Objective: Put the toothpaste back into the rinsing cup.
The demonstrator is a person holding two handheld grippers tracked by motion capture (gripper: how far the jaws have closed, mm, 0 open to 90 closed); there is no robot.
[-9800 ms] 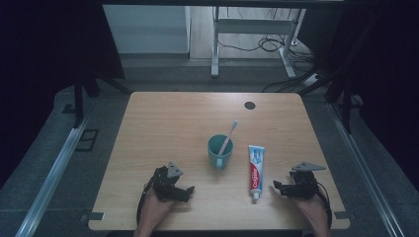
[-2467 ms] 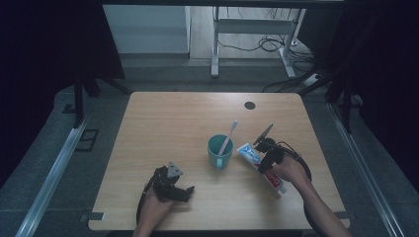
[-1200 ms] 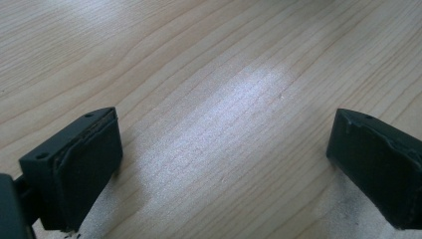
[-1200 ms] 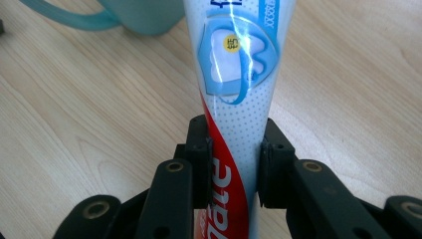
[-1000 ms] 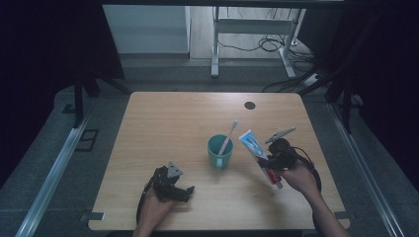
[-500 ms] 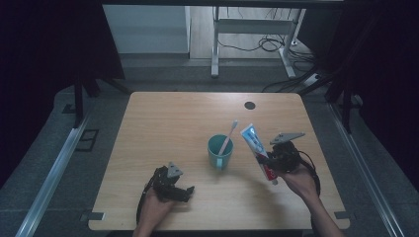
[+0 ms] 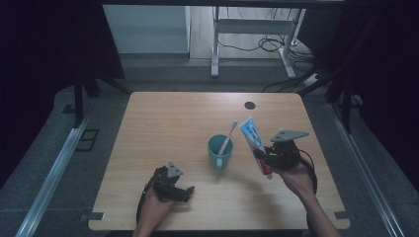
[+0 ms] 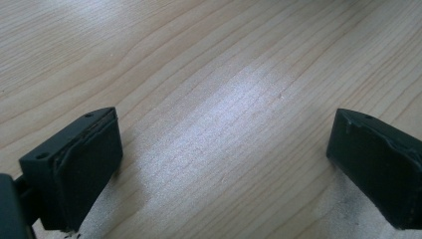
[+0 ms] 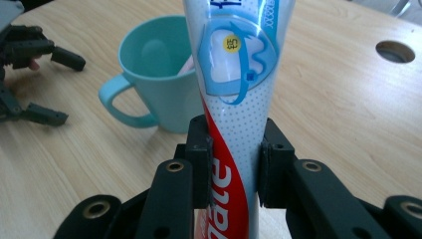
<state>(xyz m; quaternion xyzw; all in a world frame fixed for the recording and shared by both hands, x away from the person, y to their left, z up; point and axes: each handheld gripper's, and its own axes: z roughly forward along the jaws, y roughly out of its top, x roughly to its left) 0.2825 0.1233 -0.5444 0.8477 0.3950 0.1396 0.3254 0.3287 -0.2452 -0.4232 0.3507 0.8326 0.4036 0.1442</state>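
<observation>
Holding the toothpaste tube [image 7: 255, 144] clear of the tabletop [image 7: 163, 123], the right gripper [image 7: 272, 157] has its jaws pinching the tube's lower body, cap end down toward the hand, flat crimped end tilted up and far-left toward the cup. In the right gripper view the tube [image 9: 233, 99] rises between the two pads w/ both pressing its sides, so the grip looks firm. Just left of the tube stands the teal cup [image 7: 220, 151], handle toward the near side, a toothbrush [image 7: 228, 139] leaning inside w/ its head poking out the far-right of the rim. Tube and cup are near but not touching. Left gripper [image 7: 170, 183] rests on the tabletop near-left, well apart from the cup; the left gripper view shows its jaws spread w/ bare wood between them. Step in hand, as I read it: carrying the lifted tube over to the cup, prob. to drop it in beside the brush. Next move calls for bringing the tube above the rim, tipping it more upright and lowering w/o knocking the toothbrush or tipping the cup before the jaws let go.
</observation>
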